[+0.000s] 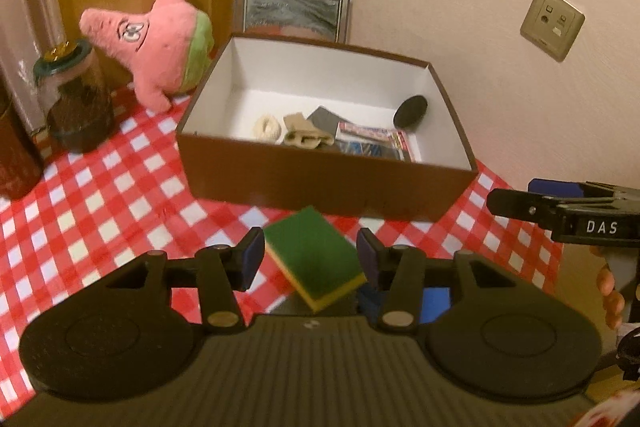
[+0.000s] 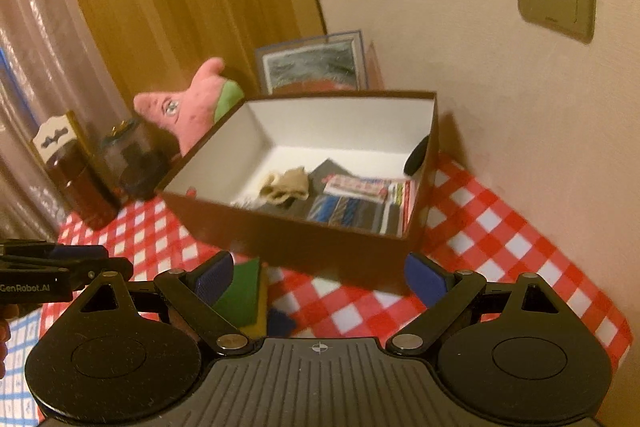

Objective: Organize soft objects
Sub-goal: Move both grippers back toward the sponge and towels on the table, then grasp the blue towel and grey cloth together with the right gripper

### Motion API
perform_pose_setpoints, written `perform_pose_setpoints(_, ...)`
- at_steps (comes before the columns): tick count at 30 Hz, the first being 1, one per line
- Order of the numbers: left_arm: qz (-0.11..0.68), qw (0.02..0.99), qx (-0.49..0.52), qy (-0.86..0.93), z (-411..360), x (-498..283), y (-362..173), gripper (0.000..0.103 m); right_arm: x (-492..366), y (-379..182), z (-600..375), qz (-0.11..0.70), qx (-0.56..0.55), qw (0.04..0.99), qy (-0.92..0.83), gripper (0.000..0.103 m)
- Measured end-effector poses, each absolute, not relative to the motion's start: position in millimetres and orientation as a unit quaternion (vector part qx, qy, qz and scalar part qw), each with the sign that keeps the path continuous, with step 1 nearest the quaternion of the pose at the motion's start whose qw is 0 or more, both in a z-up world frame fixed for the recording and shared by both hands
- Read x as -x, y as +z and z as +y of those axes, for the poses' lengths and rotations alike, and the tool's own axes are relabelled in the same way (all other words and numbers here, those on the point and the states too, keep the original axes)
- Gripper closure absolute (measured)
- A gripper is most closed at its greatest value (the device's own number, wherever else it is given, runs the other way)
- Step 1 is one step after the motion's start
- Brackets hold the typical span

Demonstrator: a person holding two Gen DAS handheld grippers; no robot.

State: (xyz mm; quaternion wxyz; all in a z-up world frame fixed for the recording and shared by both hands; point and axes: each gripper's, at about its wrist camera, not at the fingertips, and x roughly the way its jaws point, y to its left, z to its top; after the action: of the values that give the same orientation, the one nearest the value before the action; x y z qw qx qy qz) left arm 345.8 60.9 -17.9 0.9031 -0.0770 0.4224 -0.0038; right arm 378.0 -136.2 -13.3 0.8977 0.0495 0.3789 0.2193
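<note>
A green and yellow sponge (image 1: 314, 259) hangs tilted between the blue pads of my left gripper (image 1: 311, 257), which is shut on it just in front of the brown box (image 1: 328, 187). The box is white inside and holds a cream scrunchie (image 1: 267, 127), a beige sock (image 1: 304, 137), a dark cloth, a printed packet (image 1: 376, 139) and a black round pad (image 1: 411, 111). My right gripper (image 2: 320, 279) stands open and empty before the box (image 2: 320, 247). In that view the sponge (image 2: 240, 295) shows behind its left finger. A pink star plush (image 1: 160, 43) leans left of the box.
A red checked cloth (image 1: 100, 195) covers the table. A glass jar (image 1: 76, 103) and a dark bottle stand at the left. A framed picture (image 1: 296, 13) leans on the wall behind the box. Something blue (image 1: 436, 303) lies under my left gripper. The wall runs close on the right.
</note>
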Motion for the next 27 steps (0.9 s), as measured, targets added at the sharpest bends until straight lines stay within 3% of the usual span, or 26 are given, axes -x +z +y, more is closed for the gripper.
perform_pose_setpoints(27, 0.473, 0.872, 0.123, 0.018, 86.1, -303.3, -74.0, 0.056, -338.9, -77.2, -88.7, 0.458, 0.018, 0.857, 0.234, 0.011)
